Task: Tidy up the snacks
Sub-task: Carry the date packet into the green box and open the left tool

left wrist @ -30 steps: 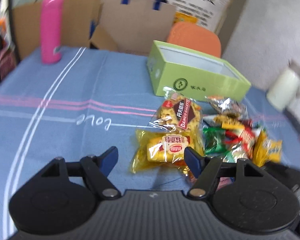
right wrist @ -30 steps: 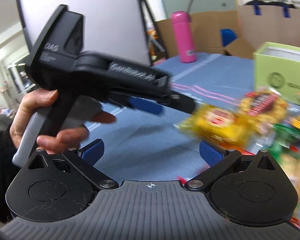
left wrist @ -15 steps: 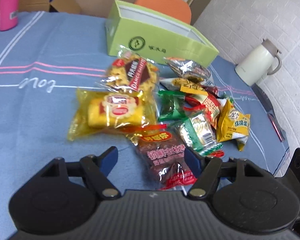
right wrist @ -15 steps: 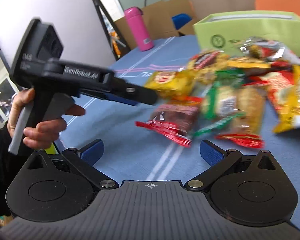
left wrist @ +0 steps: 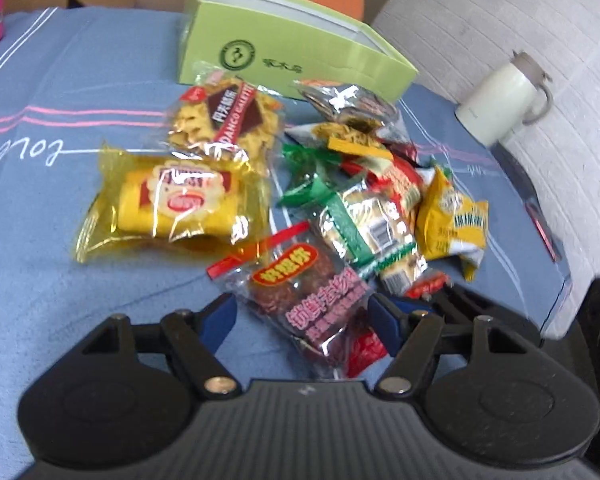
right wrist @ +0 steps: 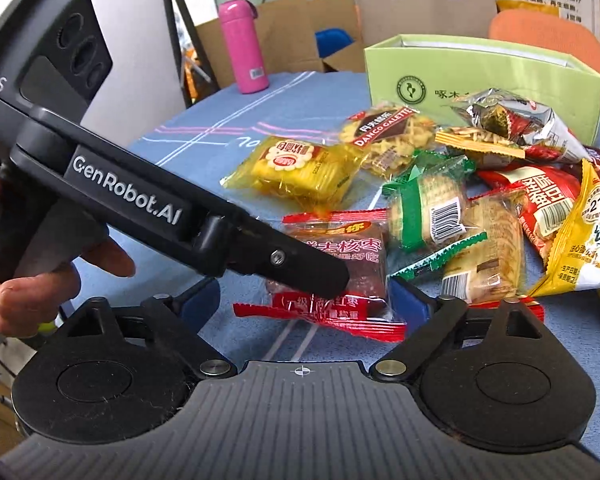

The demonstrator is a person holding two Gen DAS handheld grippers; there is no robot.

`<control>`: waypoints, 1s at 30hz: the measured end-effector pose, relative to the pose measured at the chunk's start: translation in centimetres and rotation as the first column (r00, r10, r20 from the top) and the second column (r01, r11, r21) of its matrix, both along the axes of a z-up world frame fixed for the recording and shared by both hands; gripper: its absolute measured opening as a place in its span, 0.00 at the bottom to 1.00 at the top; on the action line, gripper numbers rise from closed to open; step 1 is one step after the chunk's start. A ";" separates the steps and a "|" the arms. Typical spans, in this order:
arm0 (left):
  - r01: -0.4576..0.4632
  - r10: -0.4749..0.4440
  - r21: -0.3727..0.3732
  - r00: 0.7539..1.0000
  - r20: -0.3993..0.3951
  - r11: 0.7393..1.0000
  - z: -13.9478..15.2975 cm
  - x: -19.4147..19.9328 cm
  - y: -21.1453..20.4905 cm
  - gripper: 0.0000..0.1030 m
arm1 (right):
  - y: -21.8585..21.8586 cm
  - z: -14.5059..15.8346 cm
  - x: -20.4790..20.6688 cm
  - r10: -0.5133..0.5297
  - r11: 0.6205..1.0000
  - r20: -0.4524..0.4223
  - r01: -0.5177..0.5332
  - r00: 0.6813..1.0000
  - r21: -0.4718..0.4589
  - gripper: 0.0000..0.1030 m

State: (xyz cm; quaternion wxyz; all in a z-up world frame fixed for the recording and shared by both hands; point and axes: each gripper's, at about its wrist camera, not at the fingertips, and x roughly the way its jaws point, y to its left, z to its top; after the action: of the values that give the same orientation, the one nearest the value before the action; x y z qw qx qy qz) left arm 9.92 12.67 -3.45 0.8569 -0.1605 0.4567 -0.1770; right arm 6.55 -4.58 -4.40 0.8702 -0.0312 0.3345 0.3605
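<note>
— Where spread over the blue tablecloth (left wrist: pixel 60 92): a heap of snack packets, just in front of the green box (left wrist: pixel 284 52).

— And the left gripper (left wrist: pixel 302 320)?

— Held low over the near edge of the heap, jaws wide apart, gripping nothing. Between the blue pads (left wrist: pixel 216 318): the dark red date packet (left wrist: pixel 312 300), flat on the cloth, no pad touching it.

— Seen from the right wrist as well?

— Yes: reaching in from the left, tip over that same date packet (right wrist: pixel 352 264). Right gripper (right wrist: pixel 304 304) also spread wide, empty, aimed at the same packet.

— Other snacks?

— Yellow cake packet (left wrist: pixel 176 204) left of the heap, with the Danco Galette biscuits (left wrist: pixel 228 120) overlapping its far edge. Green-striped cracker packet (left wrist: pixel 368 224) and yellow pouch (left wrist: pixel 452 216) to the right.

— Around the table?

— Pink bottle (right wrist: pixel 244 48) far left, white jug (left wrist: pixel 500 100) far right, orange chair (right wrist: pixel 548 32) behind the box.
</note>
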 end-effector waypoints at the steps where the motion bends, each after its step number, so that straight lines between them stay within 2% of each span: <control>1: -0.005 0.005 0.006 1.000 0.002 1.000 0.0 0.1 -0.2 0.68 | 0.2 0.0 0.1 -0.004 1.000 0.001 0.004 1.000 -0.003 0.80; 3: 0.001 -0.002 0.038 1.000 0.021 0.999 0.1 -0.3 -0.6 0.66 | 0.2 -0.1 0.0 -0.008 1.000 0.008 0.008 1.000 0.003 0.76; 5: 0.009 -0.010 0.012 1.000 0.029 1.000 0.0 -1.2 -0.5 0.50 | 0.0 -0.3 -0.3 -0.012 1.000 0.042 0.013 0.999 -0.006 0.63; 6: 0.002 -0.002 -0.008 1.000 0.029 1.000 0.2 -1.8 -0.3 0.48 | -0.2 -0.3 -0.5 -0.004 1.000 0.052 0.004 0.999 -0.007 0.61; 10: -0.011 0.014 -0.025 0.996 0.083 1.000 2.4 -3.8 -0.1 0.45 | -0.9 0.9 -2.0 0.027 0.999 0.064 -0.029 0.998 0.034 0.59; 14: -0.015 0.013 0.006 0.978 0.208 1.000 6.0 -3.0 -0.4 0.45 | -1.2 3.6 -2.5 0.042 0.997 0.167 -0.053 0.985 0.062 0.59; 17: -0.023 0.019 0.012 0.960 0.279 1.000 7.9 0.4 -0.5 0.45 | -1.2 5.5 0.0 0.033 0.996 0.232 -0.052 0.972 0.077 0.59; 21: -0.039 0.040 -0.007 0.950 0.309 0.999 9.8 7.6 -0.3 0.45 | -0.6 7.8 6.5 0.017 0.998 0.299 -0.036 0.954 0.058 0.60; 26: -0.076 0.081 -0.029 0.959 0.271 0.997 11.2 16.7 0.2 0.44 | 0.5 9.6 15.9 -0.007 0.999 0.306 -0.005 0.952 0.038 0.60; 30: -0.085 0.086 -0.016 0.962 0.260 0.996 10.9 21.5 0.1 0.44 | 1.5 10.1 21.9 -0.019 1.000 0.288 0.016 0.957 0.010 0.60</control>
State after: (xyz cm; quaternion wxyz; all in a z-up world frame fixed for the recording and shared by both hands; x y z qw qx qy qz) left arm 31.41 12.78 7.46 0.9160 -0.1574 0.3325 -0.1602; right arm 28.42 -3.11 5.67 0.9129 -0.0769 0.2031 0.3457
